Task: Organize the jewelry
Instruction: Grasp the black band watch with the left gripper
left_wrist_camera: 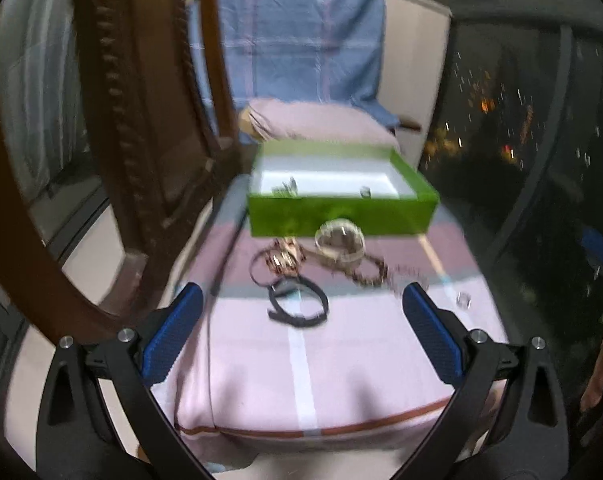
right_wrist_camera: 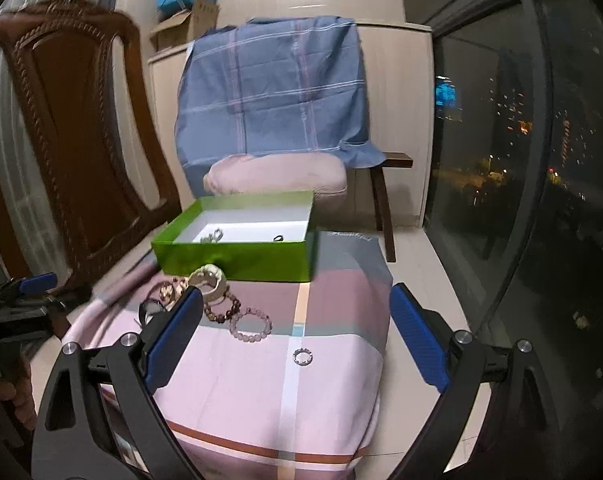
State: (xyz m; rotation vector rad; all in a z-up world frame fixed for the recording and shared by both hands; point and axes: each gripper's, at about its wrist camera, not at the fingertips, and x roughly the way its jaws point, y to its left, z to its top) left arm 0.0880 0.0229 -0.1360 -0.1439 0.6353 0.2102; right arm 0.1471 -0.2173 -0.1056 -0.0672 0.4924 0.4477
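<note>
A green box (left_wrist_camera: 341, 216) (right_wrist_camera: 237, 260) with a white inside stands open at the far end of a pink cloth-covered surface (left_wrist_camera: 341, 360) (right_wrist_camera: 261, 380); two small pieces lie in it. In front of the box lies a heap of jewelry: a white bangle (left_wrist_camera: 339, 240) (right_wrist_camera: 210, 276), bead bracelets (left_wrist_camera: 371, 272) (right_wrist_camera: 251, 324), gold pieces (left_wrist_camera: 281, 258) and a black band (left_wrist_camera: 297, 304). A small ring (right_wrist_camera: 302, 357) (left_wrist_camera: 463, 300) lies apart. My left gripper (left_wrist_camera: 301, 300) is open, short of the heap. My right gripper (right_wrist_camera: 295, 304) is open too, nothing between its fingers.
A carved wooden chair back (left_wrist_camera: 133, 120) (right_wrist_camera: 61, 140) stands close on the left. Behind the box are a pink cushion (right_wrist_camera: 277, 172) and a blue plaid cloth (right_wrist_camera: 273, 88) over a seat. A dark glass window (right_wrist_camera: 541, 160) runs along the right. The left gripper shows at the right wrist view's left edge (right_wrist_camera: 33, 284).
</note>
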